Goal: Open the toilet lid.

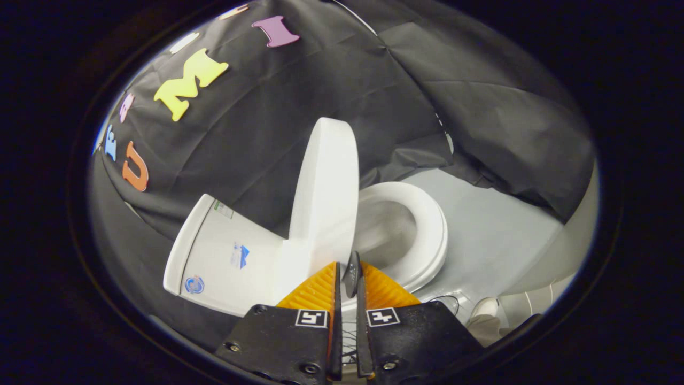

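A white toilet stands against the black cloth wall, seen tilted in the gripper view. Its lid (326, 192) is raised and stands nearly upright, leaning toward the tank (224, 256). The seat ring (427, 235) lies down over the bowl (385, 230). My gripper (350, 270) is shut, its fingers close together with only a thin slit between them. The fingertips sit right at the near edge of the raised lid, close to its hinge end. I see nothing held between the fingers.
Grey floor (497, 230) spreads beyond the seat. A thin cable (446, 298) lies on the floor beside the toilet base. A person's light shoe (483, 309) shows near the right finger. A pale rounded surface (561, 256) rises further off.
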{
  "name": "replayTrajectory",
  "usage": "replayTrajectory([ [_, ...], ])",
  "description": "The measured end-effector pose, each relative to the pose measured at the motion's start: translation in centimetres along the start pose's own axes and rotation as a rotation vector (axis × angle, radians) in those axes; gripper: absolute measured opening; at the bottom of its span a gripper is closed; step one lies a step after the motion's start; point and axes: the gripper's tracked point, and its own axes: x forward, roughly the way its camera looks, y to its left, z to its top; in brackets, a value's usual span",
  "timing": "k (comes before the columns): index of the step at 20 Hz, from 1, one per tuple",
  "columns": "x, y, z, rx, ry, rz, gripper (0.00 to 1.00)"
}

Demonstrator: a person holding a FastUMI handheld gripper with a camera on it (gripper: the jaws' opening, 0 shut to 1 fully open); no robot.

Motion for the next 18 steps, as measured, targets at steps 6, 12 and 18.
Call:
replayTrajectory([
  [6, -0.8, 2.1, 0.1, -0.092, -0.033, -0.036, 0.14],
  [12, -1.8, 4.8, 0.0, -0.148, -0.068, -0.049, 0.14],
  [18, -2.4, 7.8, -0.4, -0.196, -0.092, -0.046, 0.14],
])
